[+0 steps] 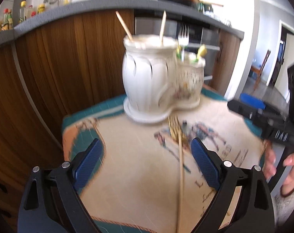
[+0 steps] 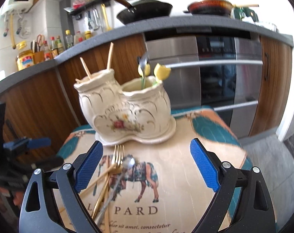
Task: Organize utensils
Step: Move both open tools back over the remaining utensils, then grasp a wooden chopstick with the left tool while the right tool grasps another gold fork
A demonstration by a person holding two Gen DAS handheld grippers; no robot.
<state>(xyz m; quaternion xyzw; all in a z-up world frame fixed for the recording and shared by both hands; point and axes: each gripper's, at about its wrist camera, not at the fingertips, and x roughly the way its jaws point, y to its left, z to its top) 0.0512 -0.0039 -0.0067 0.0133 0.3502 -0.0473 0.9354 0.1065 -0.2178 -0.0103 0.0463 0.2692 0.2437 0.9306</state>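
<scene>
Left gripper (image 1: pixel 145 163): blue-padded jaws are held wide apart, nothing gripped.
Right gripper (image 2: pixel 147 165): jaws likewise spread, empty.
Cream double-pot ceramic utensil holder (image 2: pixel 125 114): stood on the printed tablecloth (image 2: pixel 178 176); wooden chopsticks (image 2: pixel 109 56) are kept in one pot (a fork in the other).
Loose utensils: gold fork (image 2: pixel 116 161), silver spoon (image 2: pixel 127 164) and chopstick are left crossed before the holder.

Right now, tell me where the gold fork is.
In the right wrist view the gold fork lies on the printed cloth, just in front of the ceramic holder, crossed with a silver spoon and chopsticks.
</scene>
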